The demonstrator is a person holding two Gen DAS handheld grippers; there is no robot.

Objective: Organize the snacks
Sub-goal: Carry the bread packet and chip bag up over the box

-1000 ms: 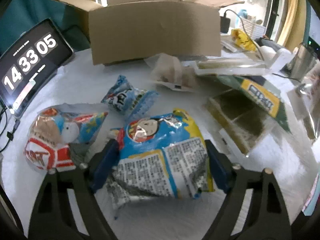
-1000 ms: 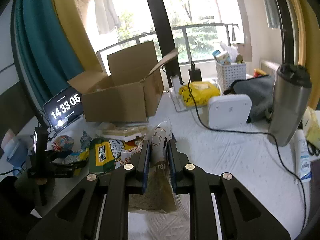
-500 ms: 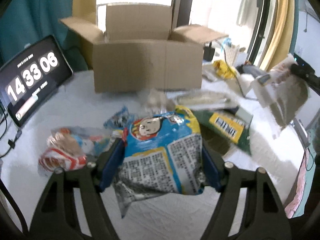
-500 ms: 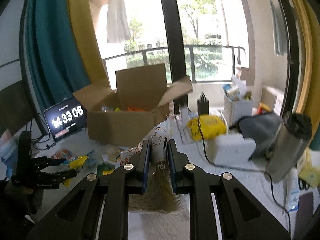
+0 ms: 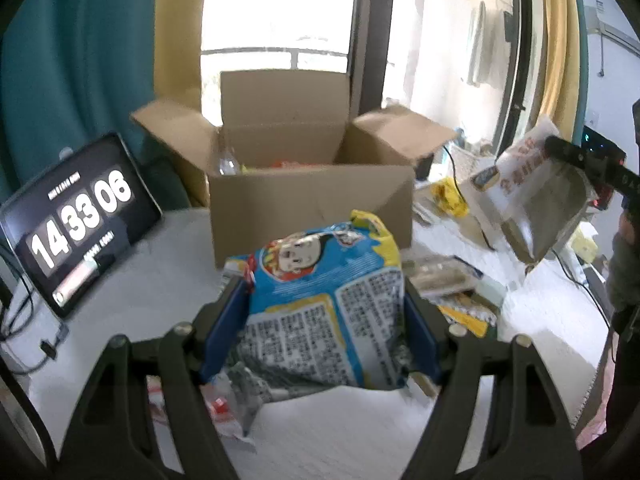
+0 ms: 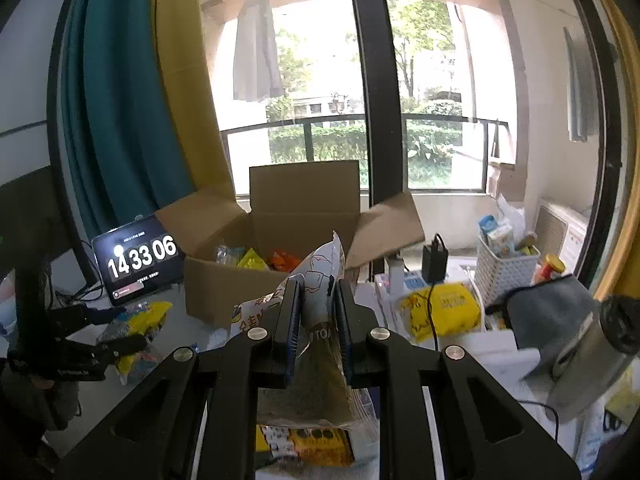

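Observation:
My left gripper is shut on a blue and yellow snack bag with a cartoon face, held above the table in front of the open cardboard box. My right gripper is shut on a clear and white seaweed snack packet, raised high before the same box. That packet also shows at the right of the left wrist view. The box holds several snacks. The left gripper with its bag shows at the left of the right wrist view.
A tablet clock leans at the table's left. More packets lie on the white tablecloth right of the box. A steel flask, white basket, yellow bag and cables crowd the right side.
Both grippers have risen from the table with their packets and tilted up towards the box; its inside now shows. The clock went from 14:33:05 to 14:33:06.

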